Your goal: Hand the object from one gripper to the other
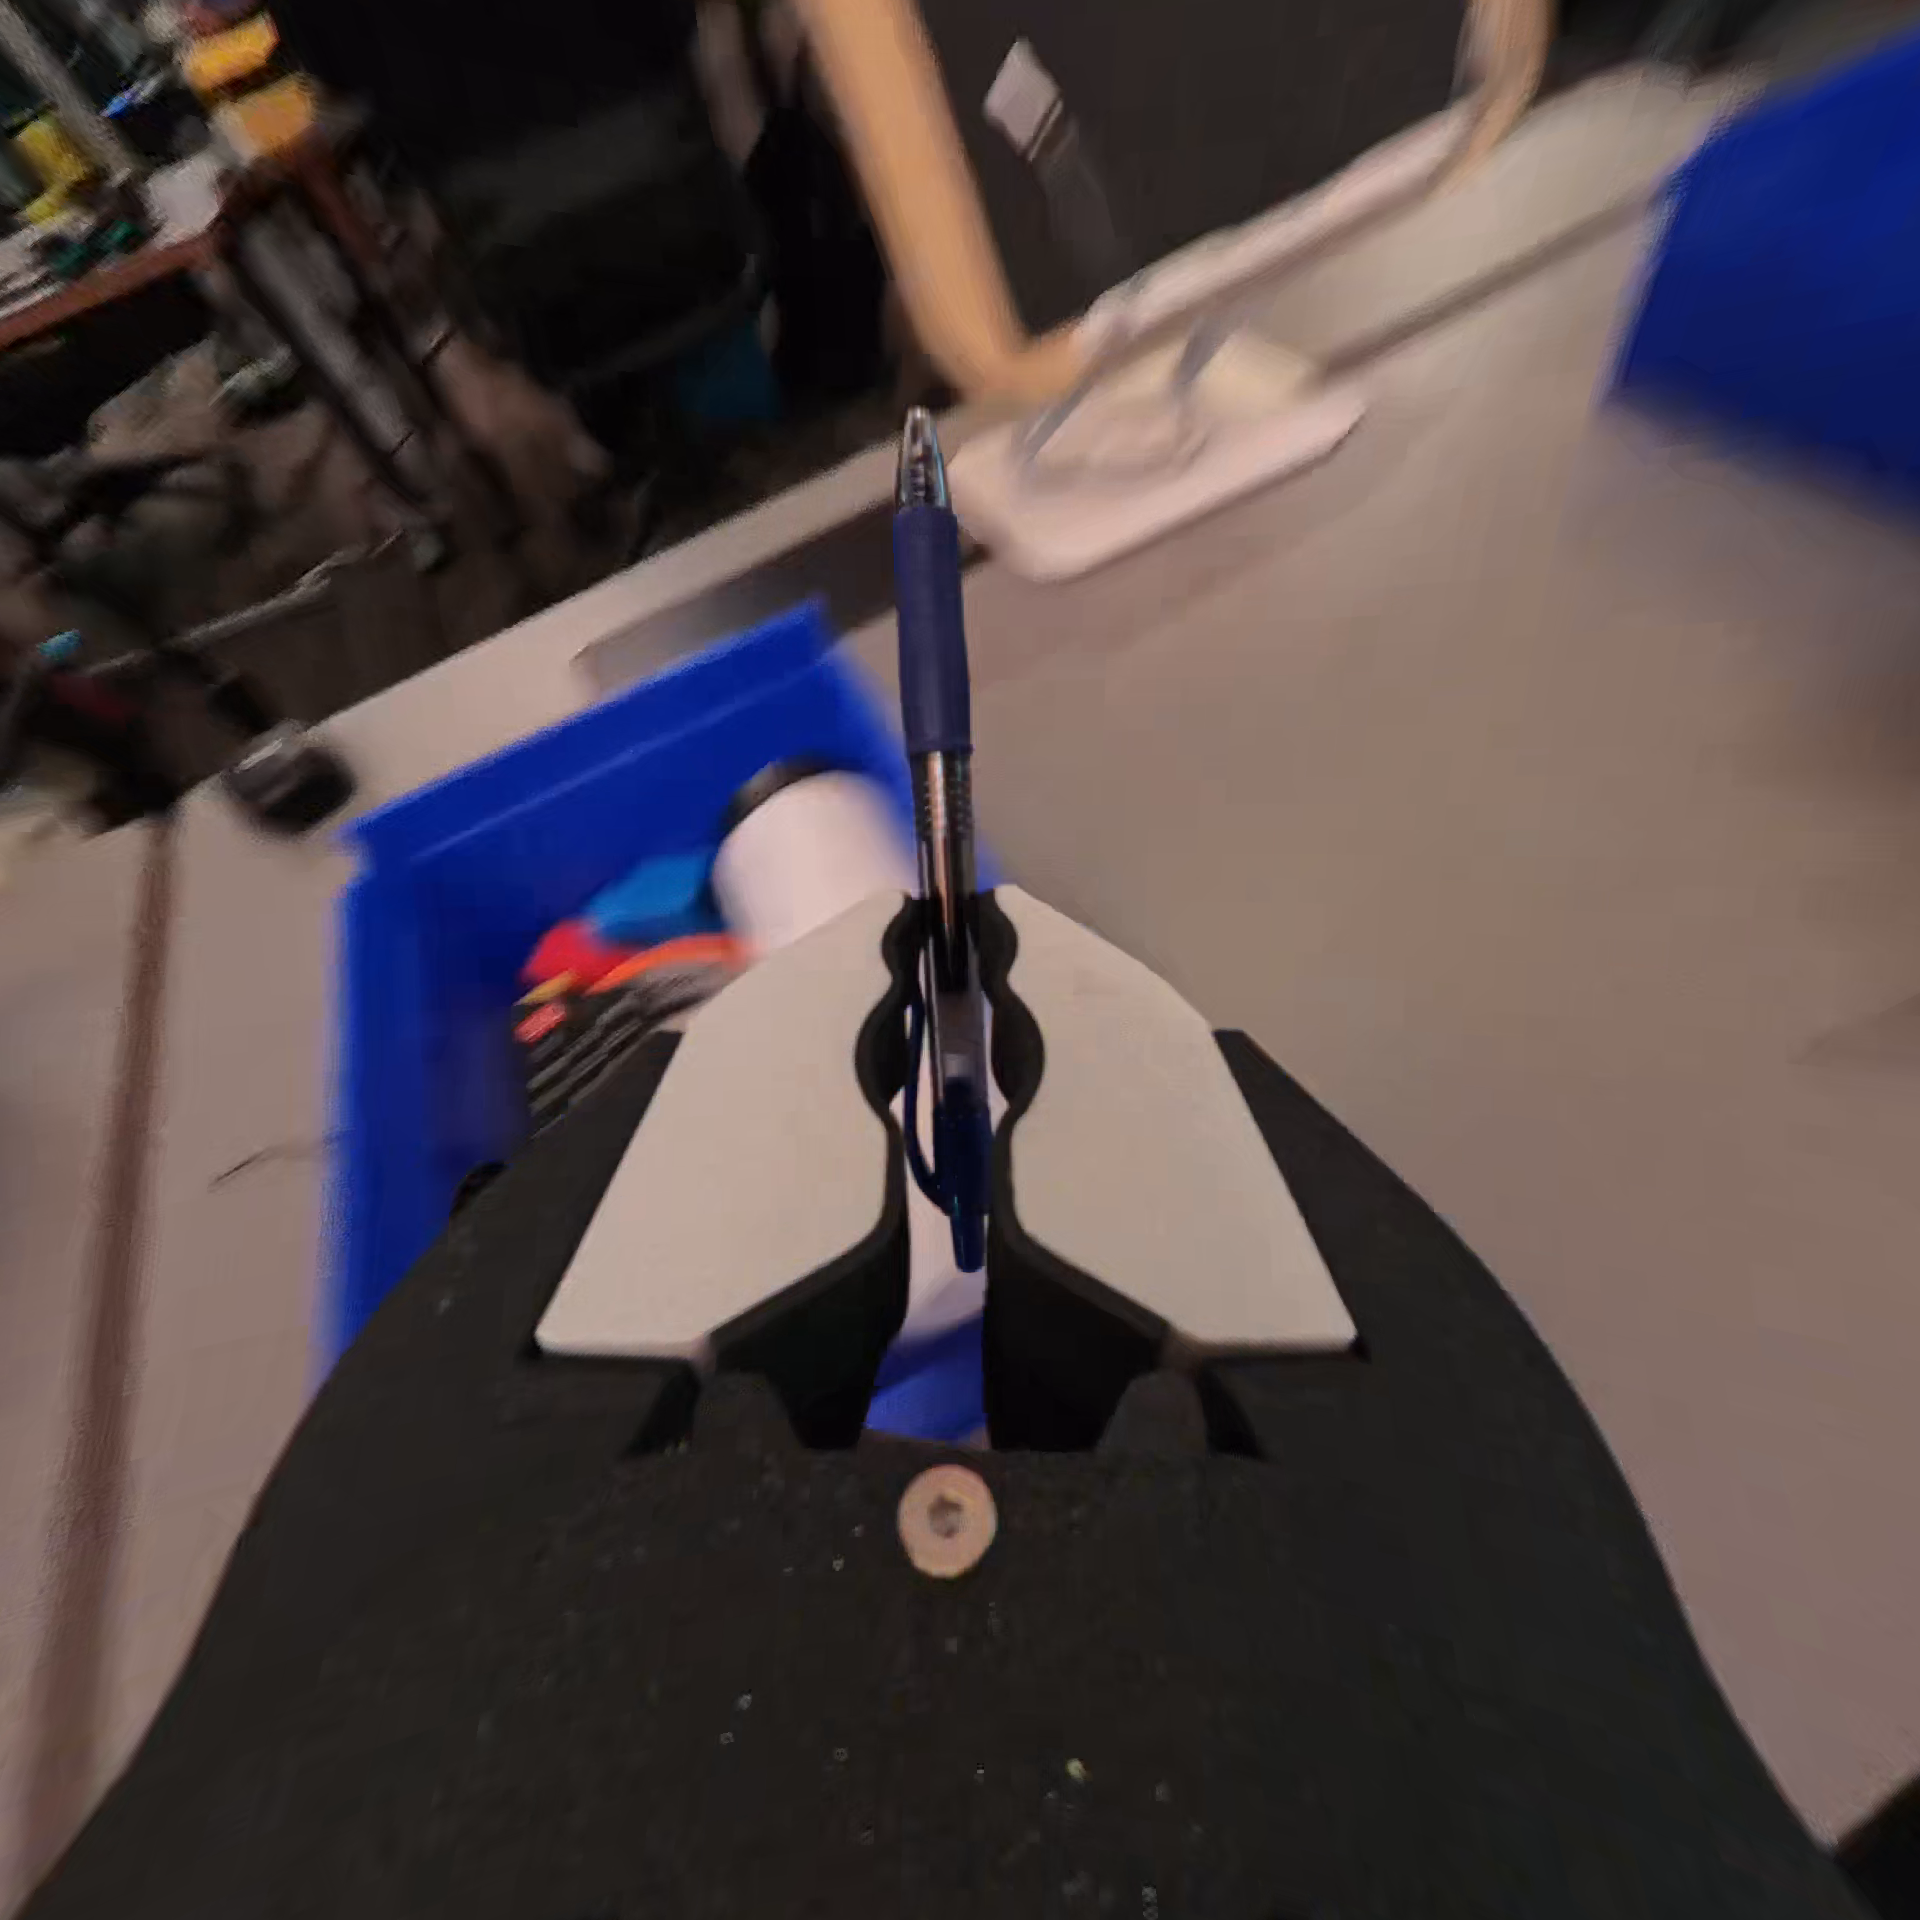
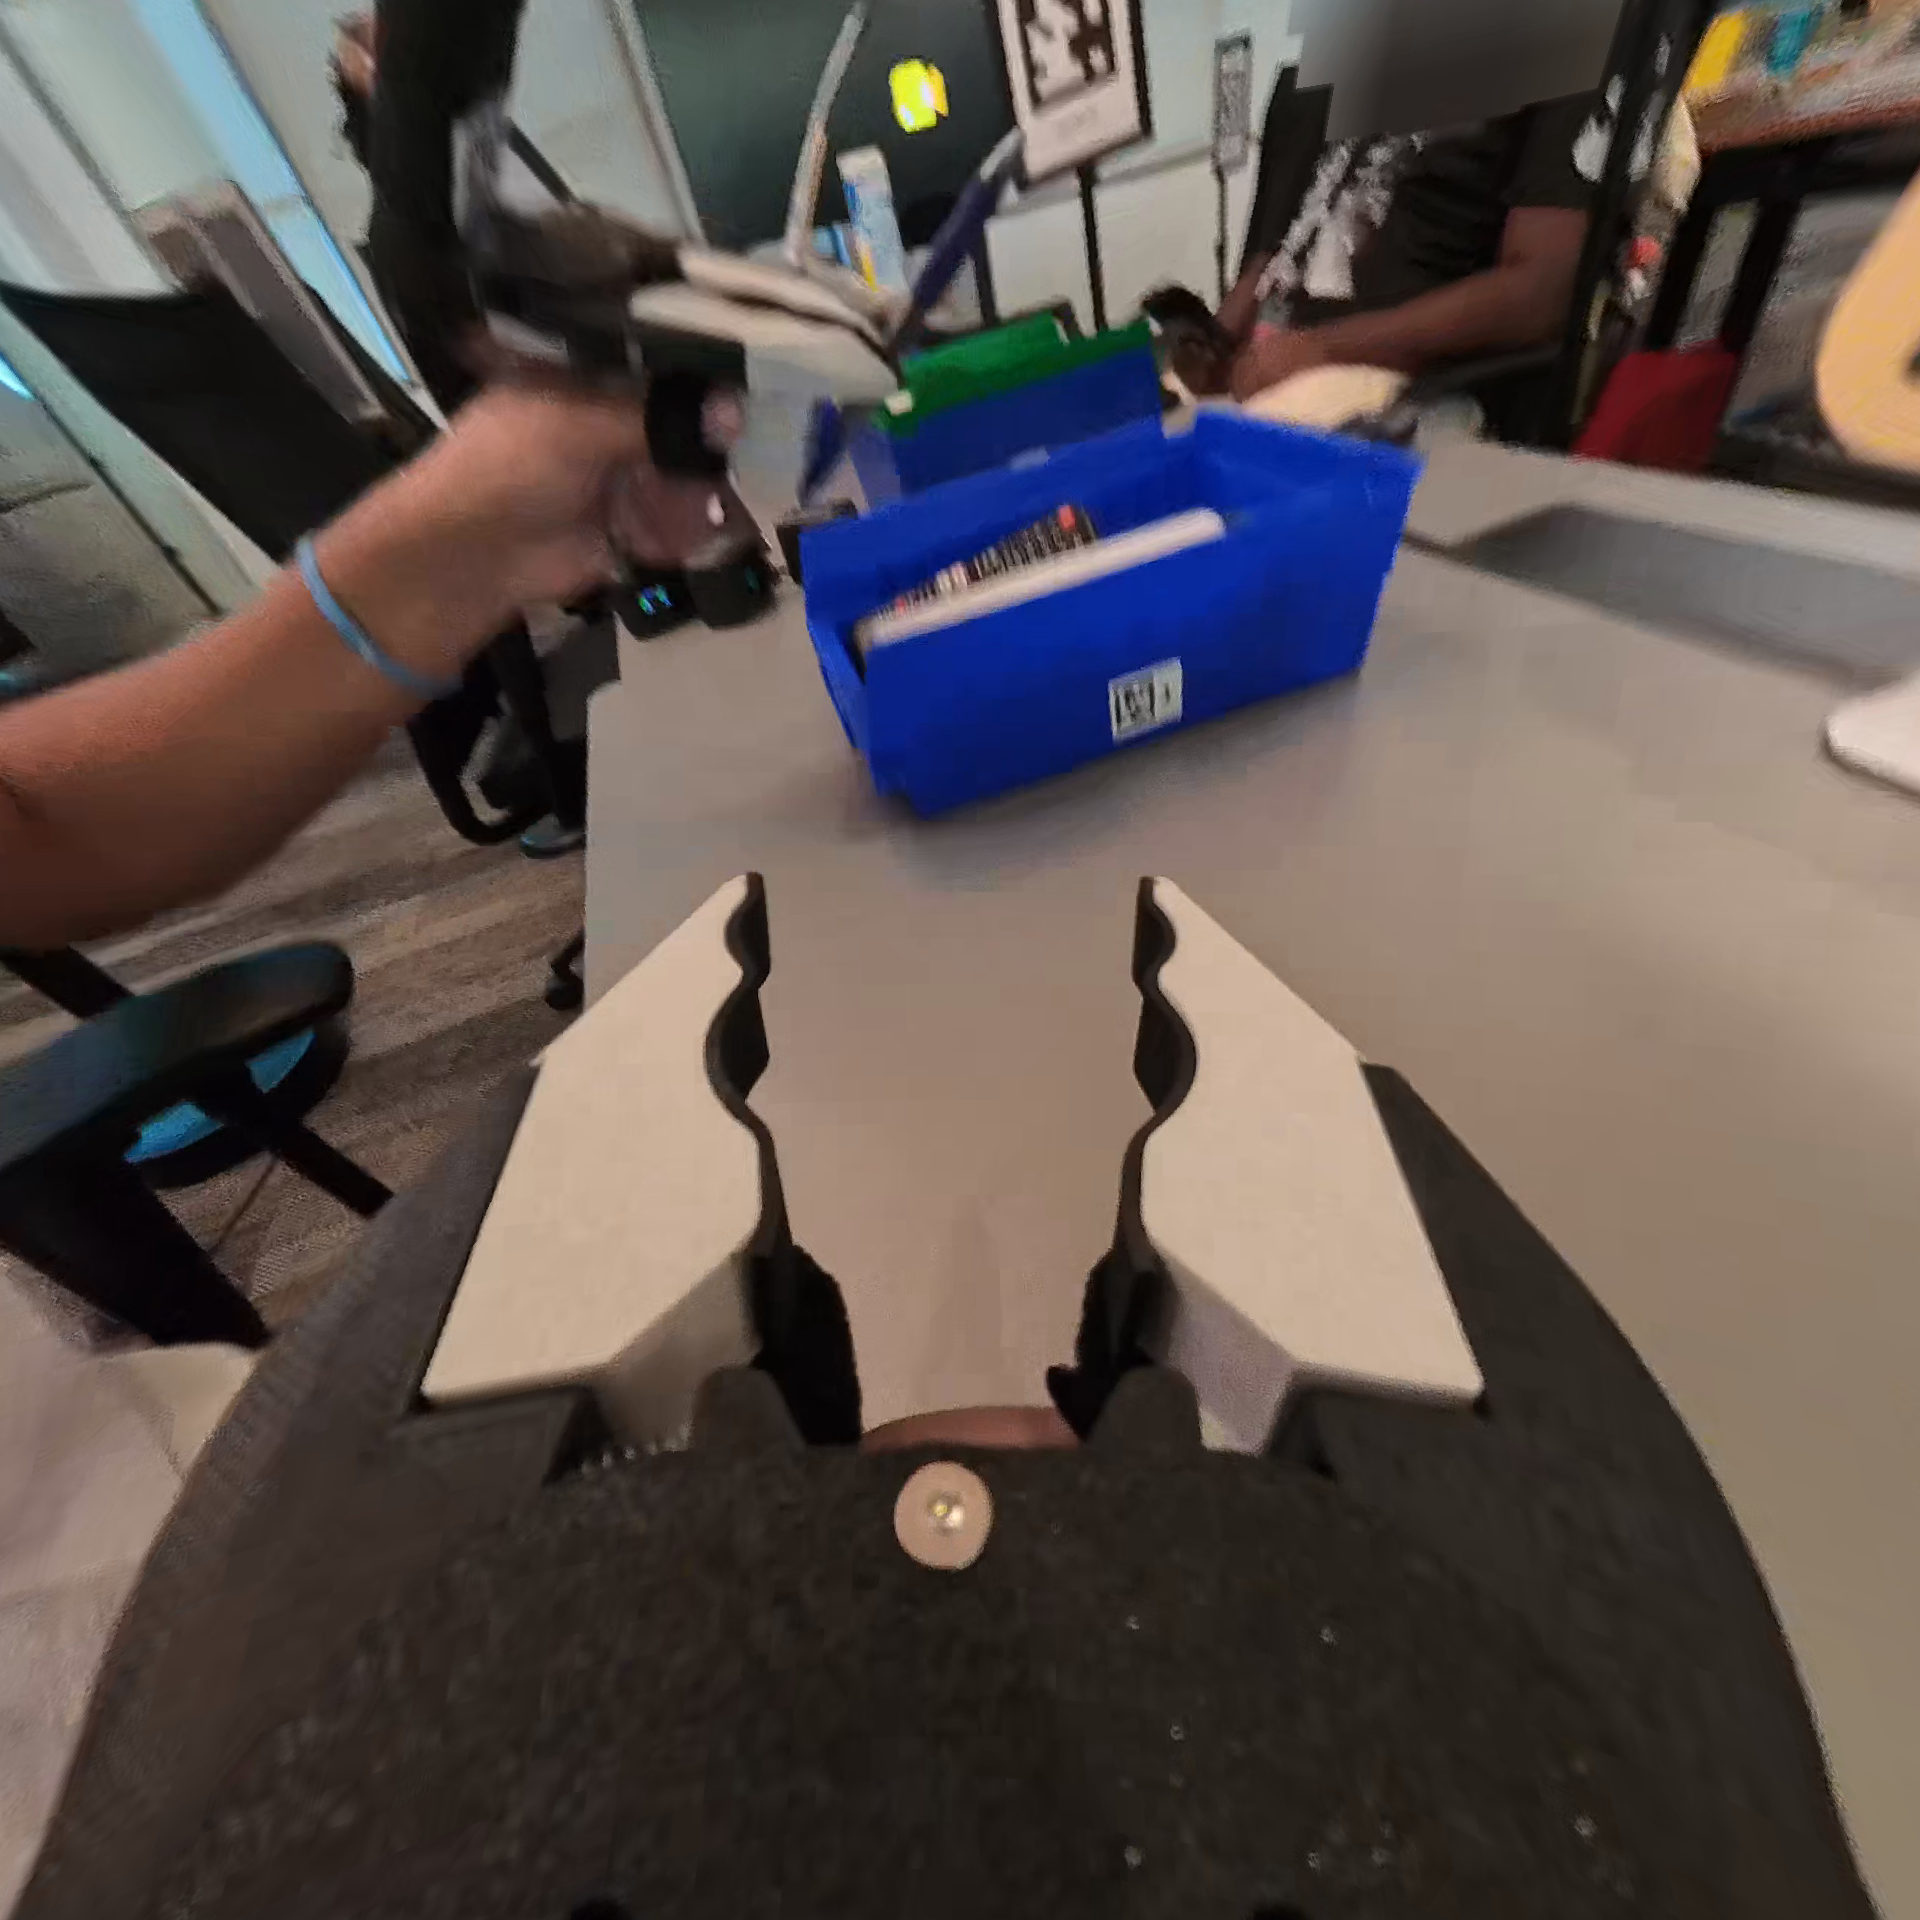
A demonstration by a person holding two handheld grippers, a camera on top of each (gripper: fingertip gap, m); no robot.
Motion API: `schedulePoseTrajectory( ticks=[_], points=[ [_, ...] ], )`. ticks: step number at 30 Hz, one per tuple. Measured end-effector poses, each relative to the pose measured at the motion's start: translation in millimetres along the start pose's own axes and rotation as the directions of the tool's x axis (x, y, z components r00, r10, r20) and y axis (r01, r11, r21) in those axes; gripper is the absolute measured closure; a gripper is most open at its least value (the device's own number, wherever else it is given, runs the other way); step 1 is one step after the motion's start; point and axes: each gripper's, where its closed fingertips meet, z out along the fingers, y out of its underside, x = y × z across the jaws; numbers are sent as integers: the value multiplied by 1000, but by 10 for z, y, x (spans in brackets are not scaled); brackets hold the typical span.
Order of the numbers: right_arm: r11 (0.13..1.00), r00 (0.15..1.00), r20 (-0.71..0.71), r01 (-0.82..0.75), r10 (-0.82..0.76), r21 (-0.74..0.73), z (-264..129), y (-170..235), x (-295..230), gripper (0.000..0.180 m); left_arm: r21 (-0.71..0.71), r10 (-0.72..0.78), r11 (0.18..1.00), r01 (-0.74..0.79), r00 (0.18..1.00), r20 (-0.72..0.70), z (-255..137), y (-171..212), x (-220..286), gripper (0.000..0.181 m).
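My left gripper is shut on a blue pen. The pen runs forward between the fingers and its clear tip points away, above the grey table. In the right wrist view the left gripper shows blurred at upper left, held by a hand. The pen sticks out of it as a thin blue line. My right gripper is open and empty, low over the table, well short of the left gripper.
A blue bin with a white cylinder and coloured items lies under the left gripper; it also shows in the right wrist view. Another blue bin is at far right. A white flat base sits ahead. A stool stands left of the table. My hands' fingertips stand some 25 cm from each other.
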Motion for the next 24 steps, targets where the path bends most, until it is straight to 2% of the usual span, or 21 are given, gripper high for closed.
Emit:
schedulePoseTrajectory(
  ticks=[2,4,6,8,10,13,17,19,20,22,24],
  points=[
    [999,999,49,-11,9,46,179,-332,33,109,189,-89,976,110,989,-114,78,-311,510,171],
    [993,992,100,-90,83,75,365,-522,76,109,288,-103,949,129,989,-104,157,-417,944,171],
    [965,957,168,-253,239,71,482,-565,50,111,304,-35,952,46,999,-41,233,-371,1345,171],
    [921,891,287,-385,352,66,483,-548,-124,127,311,26,950,-30,1000,17,246,-324,1647,171],
    [900,870,306,-429,387,81,443,-457,-191,131,307,67,949,-79,997,48,246,-294,1860,171],
    [912,905,241,-389,351,130,387,-323,-156,133,275,153,947,-166,986,68,280,-257,2073,171],
    [920,921,232,-355,313,166,296,-294,-174,170,258,129,957,-135,991,39,360,-213,2214,171],
    [942,944,188,-300,270,150,290,-231,-145,170,254,115,960,-116,993,15,398,-172,2253,171],
    [961,962,147,-249,231,123,287,-166,-101,170,231,119,966,-114,993,-10,433,-119,2287,169],
    [986,989,19,-148,147,83,231,-50,115,170,201,111,975,-99,993,-47,450,-15,2325,154],
    [998,990,-127,-60,63,27,117,37,415,170,200,83,978,-61,991,-102,409,91,2345,154]
  ],
)
